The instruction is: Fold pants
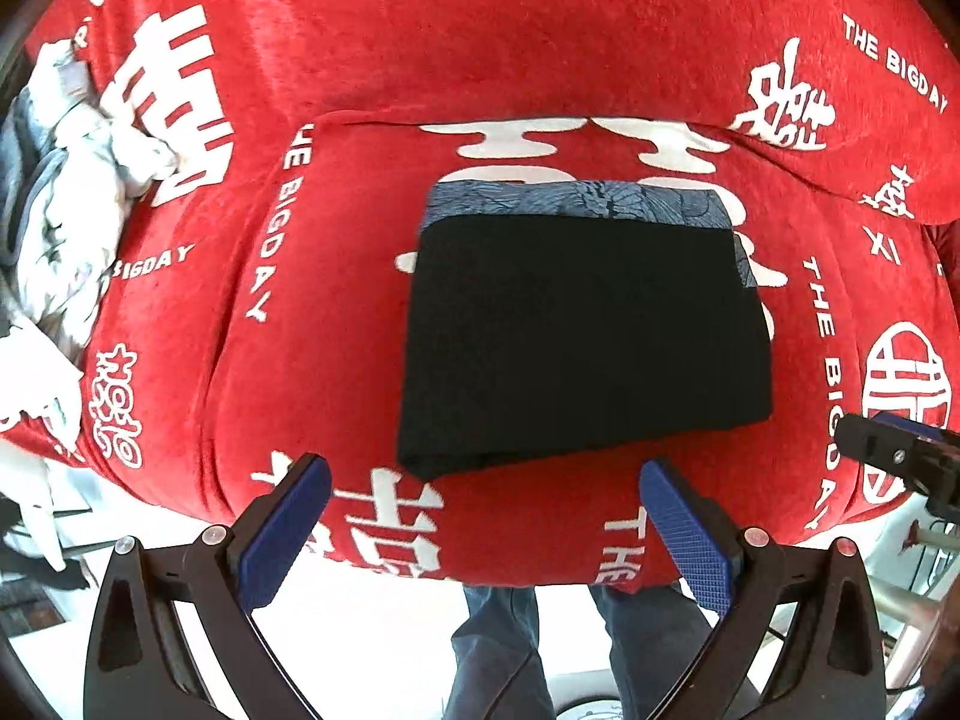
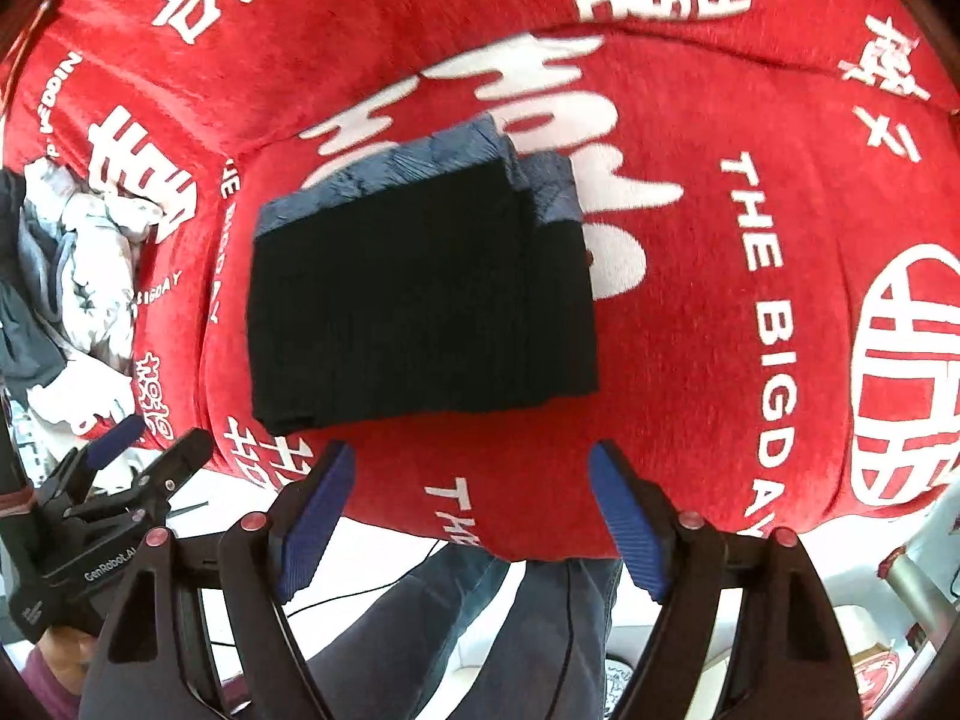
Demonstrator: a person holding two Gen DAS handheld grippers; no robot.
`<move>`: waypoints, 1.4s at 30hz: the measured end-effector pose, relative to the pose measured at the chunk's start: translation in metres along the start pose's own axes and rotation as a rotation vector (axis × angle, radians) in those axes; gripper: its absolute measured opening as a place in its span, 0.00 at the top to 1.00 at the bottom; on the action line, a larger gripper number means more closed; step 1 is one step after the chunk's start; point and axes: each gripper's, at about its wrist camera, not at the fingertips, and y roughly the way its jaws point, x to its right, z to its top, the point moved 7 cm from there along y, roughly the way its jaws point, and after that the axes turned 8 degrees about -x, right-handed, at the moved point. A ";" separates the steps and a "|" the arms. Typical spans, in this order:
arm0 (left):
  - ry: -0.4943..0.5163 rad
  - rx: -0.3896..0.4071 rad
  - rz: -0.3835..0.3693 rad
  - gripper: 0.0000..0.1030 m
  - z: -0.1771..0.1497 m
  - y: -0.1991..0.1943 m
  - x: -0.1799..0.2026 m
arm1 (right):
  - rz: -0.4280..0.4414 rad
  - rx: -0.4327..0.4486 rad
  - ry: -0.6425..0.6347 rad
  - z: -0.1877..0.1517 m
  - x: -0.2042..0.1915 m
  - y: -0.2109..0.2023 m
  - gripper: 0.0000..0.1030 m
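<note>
Folded black pants (image 1: 576,336) sit mid-cushion on the red printed blanket (image 1: 540,60), bare blanket all round them: near strip, far side and right side are open for a gripper. Only clutter is the pile of crumpled pale clothes (image 1: 72,192) at the left, well apart from the pants. Left gripper (image 1: 486,522) and right gripper (image 2: 471,510) both hang above the near edge, jaws apart and empty, probably not touching each other.

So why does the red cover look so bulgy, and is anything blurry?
Left wrist view: fisheye lens bows the red cover outward; black folded pants sharp but featureless. Right wrist view: same bulge, pants slightly smeared, dark corners at the edges.
</note>
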 end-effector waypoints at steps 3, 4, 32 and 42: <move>-0.013 0.005 0.002 0.00 -0.004 -0.009 -0.007 | -0.051 0.022 0.012 -0.002 -0.010 -0.014 0.20; -0.020 0.003 -0.006 0.00 -0.006 -0.012 -0.009 | -0.057 0.027 0.016 -0.002 -0.014 -0.019 0.20; -0.001 0.112 0.018 0.00 0.001 -0.072 -0.025 | -0.268 0.154 -0.114 -0.017 -0.078 -0.074 0.20; 0.002 0.120 0.021 0.00 0.002 -0.075 -0.026 | -0.277 0.158 -0.114 -0.016 -0.080 -0.075 0.20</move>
